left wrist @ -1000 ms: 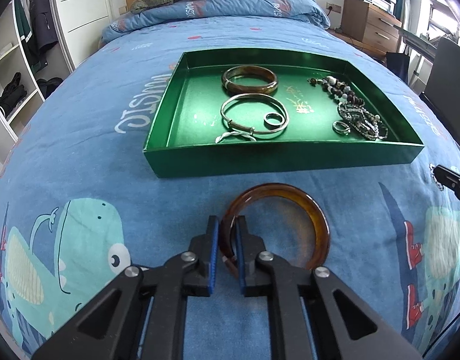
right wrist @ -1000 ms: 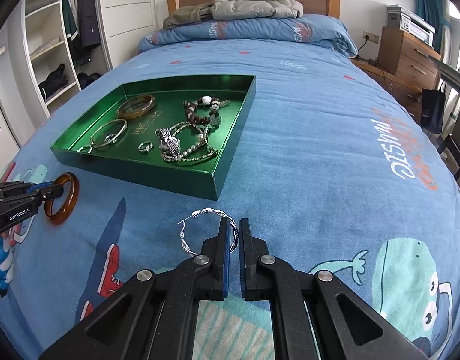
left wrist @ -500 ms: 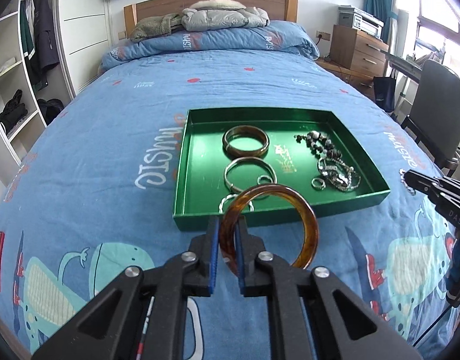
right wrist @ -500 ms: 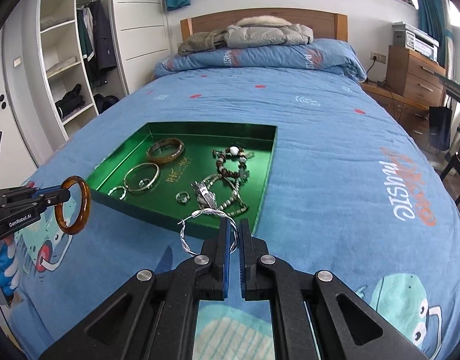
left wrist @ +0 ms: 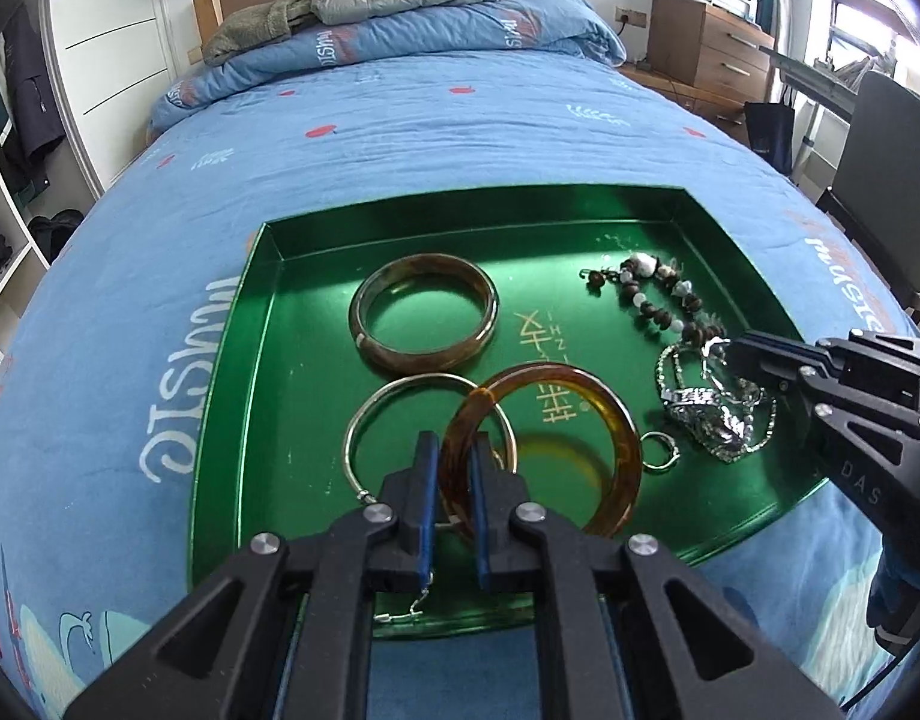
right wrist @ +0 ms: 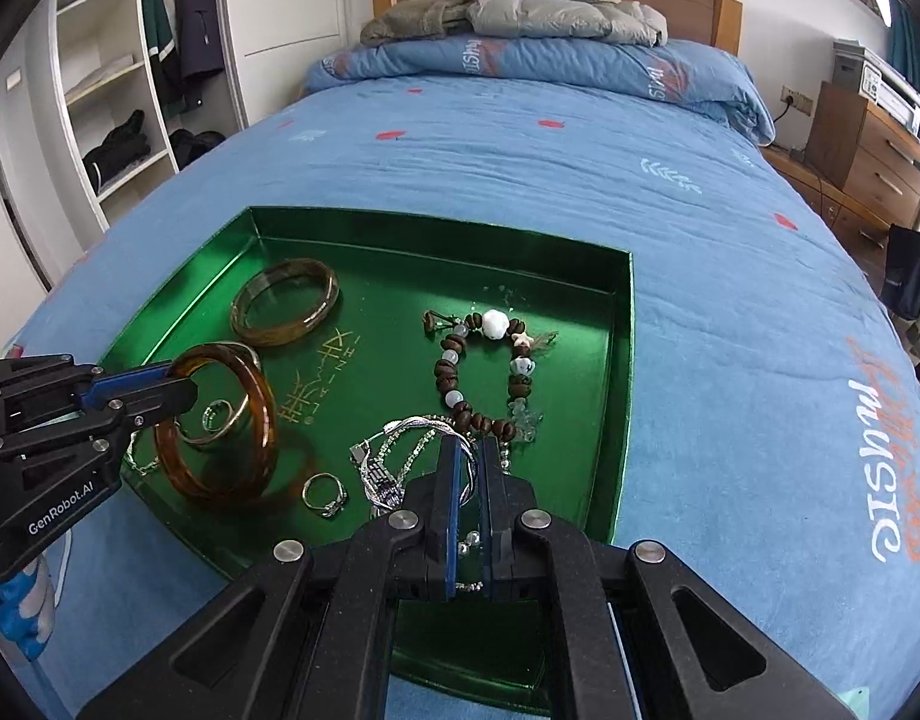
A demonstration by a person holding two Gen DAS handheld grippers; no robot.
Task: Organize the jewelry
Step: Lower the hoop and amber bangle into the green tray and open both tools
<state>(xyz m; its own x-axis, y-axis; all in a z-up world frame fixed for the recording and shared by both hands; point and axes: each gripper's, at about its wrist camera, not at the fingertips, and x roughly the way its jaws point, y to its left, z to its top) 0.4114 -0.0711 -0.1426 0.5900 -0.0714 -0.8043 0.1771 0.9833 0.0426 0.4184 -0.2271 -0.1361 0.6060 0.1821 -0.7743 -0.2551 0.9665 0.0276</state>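
A green tray (left wrist: 231, 396) (right wrist: 620, 372) lies on the blue bed. My left gripper (left wrist: 450, 450) is shut on an amber bangle (left wrist: 616, 420) and holds it above the tray's front left part; it also shows in the right wrist view (right wrist: 261, 414). My right gripper (right wrist: 469, 450) is shut on a twisted silver bangle (right wrist: 423, 423) over the tray's front right part, above a silver chain pile (left wrist: 712, 414). In the tray lie a brown bangle (left wrist: 423, 318), a thin silver bangle (left wrist: 363, 414), a small ring (right wrist: 324, 495) and a bead bracelet (right wrist: 453, 372).
The blue duvet (left wrist: 399, 138) spreads all round the tray. Folded bedding and a jacket (right wrist: 520, 12) lie at the headboard. A wardrobe with shelves (right wrist: 117, 90) stands at the left. A wooden dresser (left wrist: 706, 54) and a dark chair (left wrist: 886, 180) stand at the right.
Both grippers lifted their bangles off the duvet and moved forward. They now hold them over the tray instead of in front of it.
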